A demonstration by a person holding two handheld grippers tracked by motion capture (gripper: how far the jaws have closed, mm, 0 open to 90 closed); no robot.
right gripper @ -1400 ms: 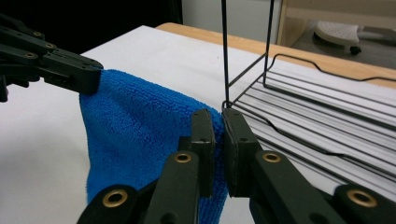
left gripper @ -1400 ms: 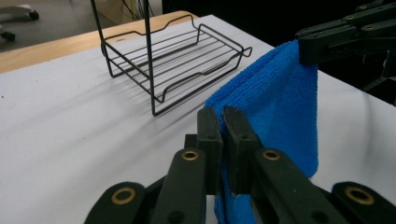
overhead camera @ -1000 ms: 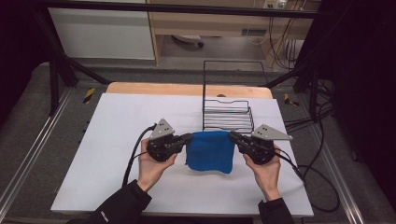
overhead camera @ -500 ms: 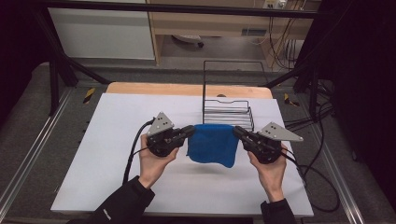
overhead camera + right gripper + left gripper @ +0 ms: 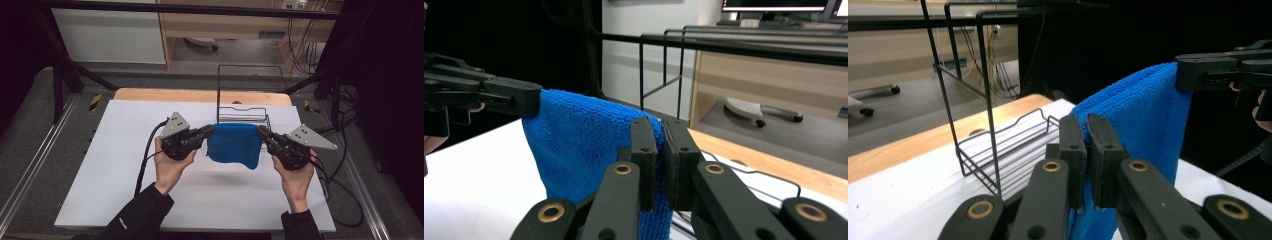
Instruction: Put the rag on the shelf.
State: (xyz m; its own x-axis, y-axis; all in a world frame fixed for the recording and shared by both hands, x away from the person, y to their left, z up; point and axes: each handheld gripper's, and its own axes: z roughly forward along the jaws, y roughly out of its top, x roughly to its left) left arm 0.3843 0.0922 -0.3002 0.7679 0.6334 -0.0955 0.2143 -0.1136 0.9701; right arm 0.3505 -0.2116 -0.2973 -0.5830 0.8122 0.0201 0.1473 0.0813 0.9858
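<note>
High view: wire rack (image 5: 243,107) behind blue towel (image 5: 234,145), nothing visible inside.

Left claw (image 5: 211,131) and right claw (image 5: 261,132) pinch the upper corners of a blue towel (image 5: 234,144), hanging between them above the bench (image 5: 120,150), wire rack (image 5: 243,114) just beyond.

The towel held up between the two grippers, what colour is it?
The towel is bright blue, best seen in the right gripper view.
</note>
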